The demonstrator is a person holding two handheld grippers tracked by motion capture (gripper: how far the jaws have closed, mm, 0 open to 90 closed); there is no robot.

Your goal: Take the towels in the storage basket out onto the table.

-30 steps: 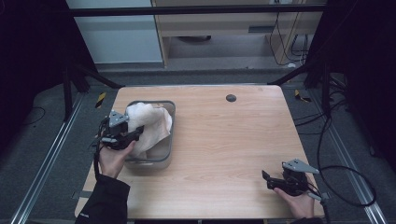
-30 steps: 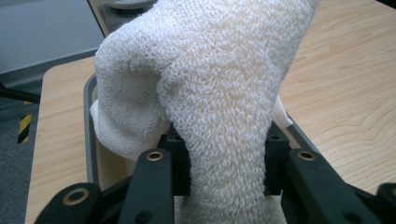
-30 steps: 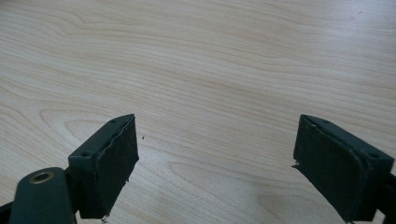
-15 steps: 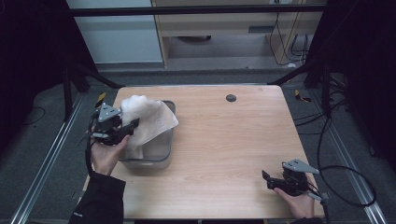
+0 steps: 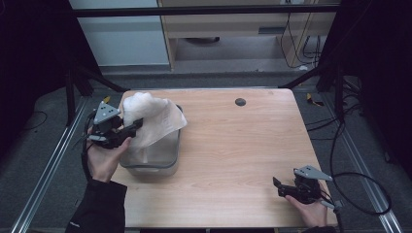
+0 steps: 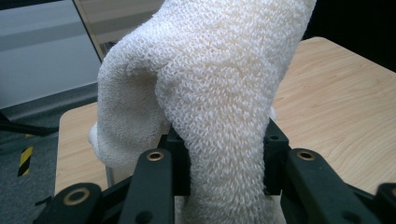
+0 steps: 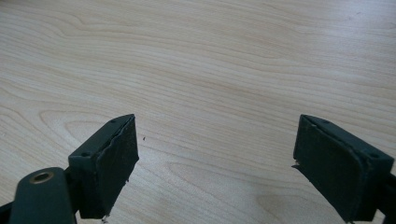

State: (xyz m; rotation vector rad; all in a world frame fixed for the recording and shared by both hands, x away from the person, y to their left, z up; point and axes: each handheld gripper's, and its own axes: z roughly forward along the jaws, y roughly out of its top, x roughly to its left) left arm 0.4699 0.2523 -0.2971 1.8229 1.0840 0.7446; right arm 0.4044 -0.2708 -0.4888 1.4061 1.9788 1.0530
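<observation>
High view first, from the near edge of the surface [image 5: 233, 160]. At the near right corner, a hand holds the right tongs [image 5: 278, 186] low over the wood. In the right gripper view its two black jaws stand wide apart with nothing between them, just bare wood grain.

Farther in, by the left edge, the other hand holds the left tongs [image 5: 137, 124] up in the air. These tongs are squeezed on a white towel [image 5: 150, 119]. In the left gripper view the towel [image 6: 210, 107] bulges up between the two jaws, thick and loopy like a bath cloth.

Most of the towel hangs down from the tongs, over a grey metal tray [image 5: 150, 162] that sits near the left edge of the surface. I cannot tell if its bottom end touches the tray.

Past the tray, near the far edge, there is a small dark round hole [image 5: 240, 102] in the wood.

I think the towel is soft, light and floppy. It will not break. It will droop and swing, so a pinch on a thick fold looks best.
</observation>
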